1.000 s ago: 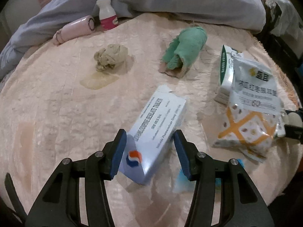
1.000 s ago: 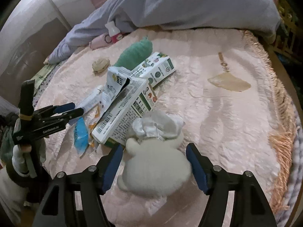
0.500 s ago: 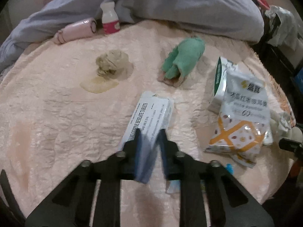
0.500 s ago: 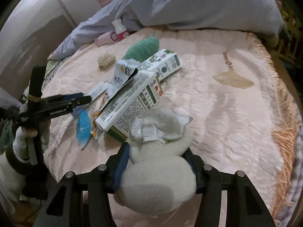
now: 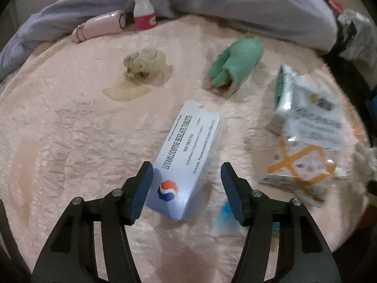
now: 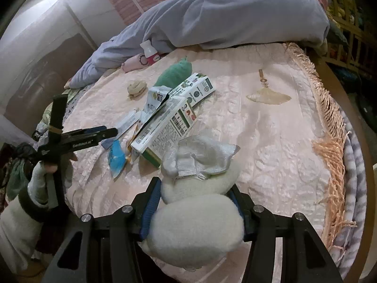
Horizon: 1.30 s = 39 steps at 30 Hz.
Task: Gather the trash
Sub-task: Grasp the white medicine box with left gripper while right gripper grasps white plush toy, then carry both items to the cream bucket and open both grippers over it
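In the left wrist view my left gripper [image 5: 186, 174] is open, its fingers on either side of a pale blue tablet box [image 5: 188, 162] lying on the pink bedspread [image 5: 70, 129]. In the right wrist view my right gripper [image 6: 195, 193] is shut on a white fluffy slipper [image 6: 198, 221] with a crumpled white wrapper [image 6: 200, 155] on top. The left gripper also shows there [image 6: 99, 133], held by a gloved hand. A snack bag [image 5: 306, 146], a green-and-white carton [image 6: 198, 89], a watermelon juice carton [image 6: 165, 127] and a blue wrapper [image 6: 116, 158] lie between.
A beige crumpled cloth [image 5: 143, 63], a green sock [image 5: 235, 63], a pink bottle [image 5: 101, 27] and a small white bottle [image 5: 143, 10] lie further back. A grey duvet [image 6: 223, 11] covers the far side. The bedspread's fringed edge [image 6: 329, 141] runs along the right.
My left gripper closed on the tablet box half a second ago and has opened again around it. My right gripper has shut on the white slipper.
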Tool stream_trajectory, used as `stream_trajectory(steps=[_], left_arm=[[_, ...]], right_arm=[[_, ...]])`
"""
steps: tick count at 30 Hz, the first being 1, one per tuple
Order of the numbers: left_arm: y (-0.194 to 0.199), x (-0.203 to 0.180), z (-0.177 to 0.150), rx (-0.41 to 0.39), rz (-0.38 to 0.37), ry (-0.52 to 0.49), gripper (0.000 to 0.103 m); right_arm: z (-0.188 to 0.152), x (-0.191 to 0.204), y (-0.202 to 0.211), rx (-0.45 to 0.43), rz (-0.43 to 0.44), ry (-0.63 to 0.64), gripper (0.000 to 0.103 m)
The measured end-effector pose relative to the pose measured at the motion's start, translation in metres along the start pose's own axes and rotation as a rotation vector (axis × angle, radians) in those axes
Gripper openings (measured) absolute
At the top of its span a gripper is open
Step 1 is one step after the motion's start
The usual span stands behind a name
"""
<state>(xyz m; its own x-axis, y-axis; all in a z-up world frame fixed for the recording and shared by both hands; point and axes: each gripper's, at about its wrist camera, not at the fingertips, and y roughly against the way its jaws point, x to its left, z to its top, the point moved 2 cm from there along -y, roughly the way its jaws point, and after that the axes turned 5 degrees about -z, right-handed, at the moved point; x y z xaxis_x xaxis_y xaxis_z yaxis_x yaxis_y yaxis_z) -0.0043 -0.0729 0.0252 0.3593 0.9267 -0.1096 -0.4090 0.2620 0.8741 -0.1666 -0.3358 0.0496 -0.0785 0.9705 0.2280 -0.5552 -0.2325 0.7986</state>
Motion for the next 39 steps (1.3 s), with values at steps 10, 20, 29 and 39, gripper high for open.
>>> stream_trajectory(steps=[10,20,29,39], left_arm=[[0.007,0.014,0.004,-0.009,-0.041,0.089,0.020],[0.072,-0.048,0.008,-0.112,-0.142,0.013,0.016],[0.105,-0.136,0.017,-0.153,-0.263,-0.106,0.016],[0.091,-0.259,0.020,-0.113,-0.368,-0.284,0.016]], right_arm=[[-0.001,-0.004,-0.003,-0.002,0.011,-0.012,0.052],[-0.004,-0.017,0.025,-0.062,0.010,-0.037,0.052],[-0.017,-0.048,0.062,-0.116,-0.022,-0.082,0.052],[-0.041,-0.114,0.105,-0.163,-0.108,-0.185,0.052]])
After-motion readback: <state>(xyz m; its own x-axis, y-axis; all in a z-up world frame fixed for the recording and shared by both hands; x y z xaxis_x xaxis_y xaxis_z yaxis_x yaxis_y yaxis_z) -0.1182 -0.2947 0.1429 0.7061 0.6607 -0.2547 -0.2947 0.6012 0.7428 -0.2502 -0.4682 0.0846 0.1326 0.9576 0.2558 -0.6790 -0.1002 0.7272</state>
